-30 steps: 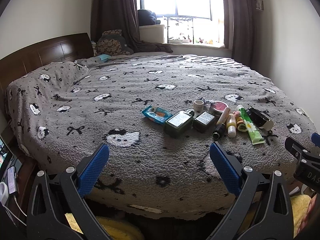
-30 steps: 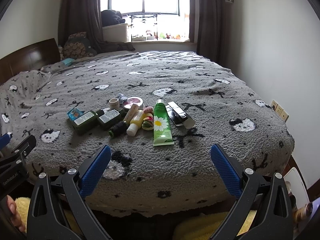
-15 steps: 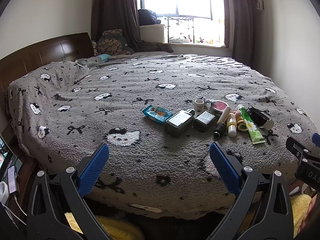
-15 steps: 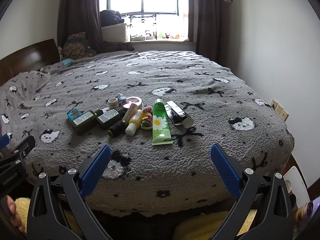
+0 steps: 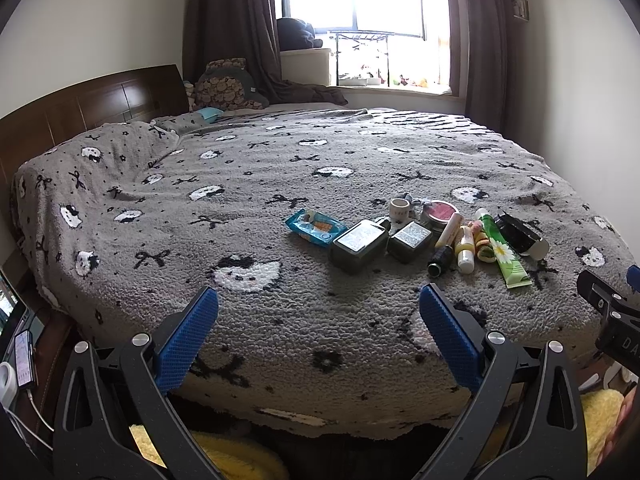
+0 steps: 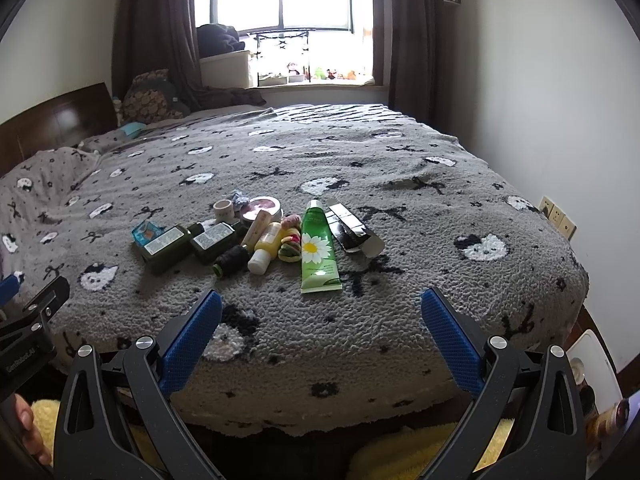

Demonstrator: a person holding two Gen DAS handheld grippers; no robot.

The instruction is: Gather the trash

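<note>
Grey fleece bed (image 5: 280, 320) was barely shifted in frame since a second earlier; both tongs, left tongs (image 5: 318, 332) and right tongs (image 6: 321, 332), were held released and empty. Trash cluster (image 6: 256, 236), centre-frame, was left untouched, so collecting was not begun.

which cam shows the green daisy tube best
The right wrist view: the green daisy tube lies near the middle of the frame, seen along its full length, with the daisy print clear. In the left wrist view the same tube sits far off to the right, smaller and more slanted, with its print harder to see.
</note>
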